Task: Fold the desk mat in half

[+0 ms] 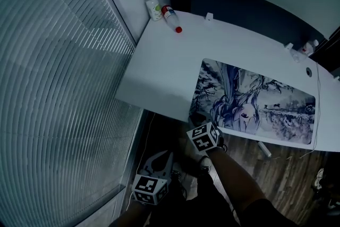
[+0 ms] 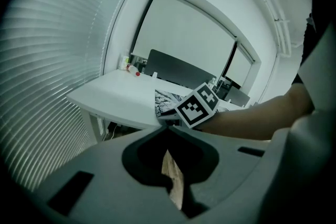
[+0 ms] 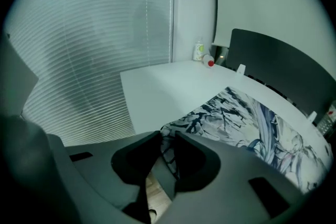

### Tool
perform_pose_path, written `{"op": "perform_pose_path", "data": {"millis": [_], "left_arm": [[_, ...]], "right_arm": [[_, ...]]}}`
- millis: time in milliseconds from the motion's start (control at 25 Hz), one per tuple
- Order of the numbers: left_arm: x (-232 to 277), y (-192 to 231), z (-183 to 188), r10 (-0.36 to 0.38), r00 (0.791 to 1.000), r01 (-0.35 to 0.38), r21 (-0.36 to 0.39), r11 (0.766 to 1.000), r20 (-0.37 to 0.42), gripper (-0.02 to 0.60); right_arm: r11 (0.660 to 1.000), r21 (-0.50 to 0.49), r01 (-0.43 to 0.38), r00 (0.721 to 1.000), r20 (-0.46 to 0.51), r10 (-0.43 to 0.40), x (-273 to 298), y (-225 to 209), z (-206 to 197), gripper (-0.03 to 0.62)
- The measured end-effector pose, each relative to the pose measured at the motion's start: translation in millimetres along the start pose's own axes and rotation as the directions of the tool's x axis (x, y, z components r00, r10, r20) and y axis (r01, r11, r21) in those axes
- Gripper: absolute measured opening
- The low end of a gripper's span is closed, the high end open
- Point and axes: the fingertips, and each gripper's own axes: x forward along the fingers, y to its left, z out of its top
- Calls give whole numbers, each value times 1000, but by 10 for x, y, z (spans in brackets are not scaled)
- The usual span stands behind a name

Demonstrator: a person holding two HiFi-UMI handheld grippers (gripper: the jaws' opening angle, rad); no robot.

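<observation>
While right tool pinches the near-left corner of the desk mat, flat on the desk, left tool closed and empty, grasp looks set; next, carry corner over to the right end.

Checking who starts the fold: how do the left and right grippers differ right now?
The right gripper is at the desk's near edge, jaws closed on the desk mat's corner; the left gripper hangs lower, away from the desk, jaws together on nothing. Both carry marker cubes.
</observation>
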Motion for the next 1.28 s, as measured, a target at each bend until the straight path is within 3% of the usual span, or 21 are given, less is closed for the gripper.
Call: {"op": "perform_pose_path", "data": {"millis": [80,680,1040,1280], "left_arm": [[-30,-21,18,-7,1000,7,8,1000,0,6],[-228,-111,111,-66,998,66,78,995,-1,6],[-305,-286,191,-137,991,136,138,981,-2,6],[-290,-465,250,-237,971,234,193,953,-9,6]], "right_arm": [[1000,3,28,1000,4,-28,-9,-70,-5,44],[981,175,82,992,76,-96,-366,-274,181,43],[942,286,177,970,109,-215,-834,-541,100,43],[903,344,258,947,93,-307,-1183,-741,-12,43]]}}
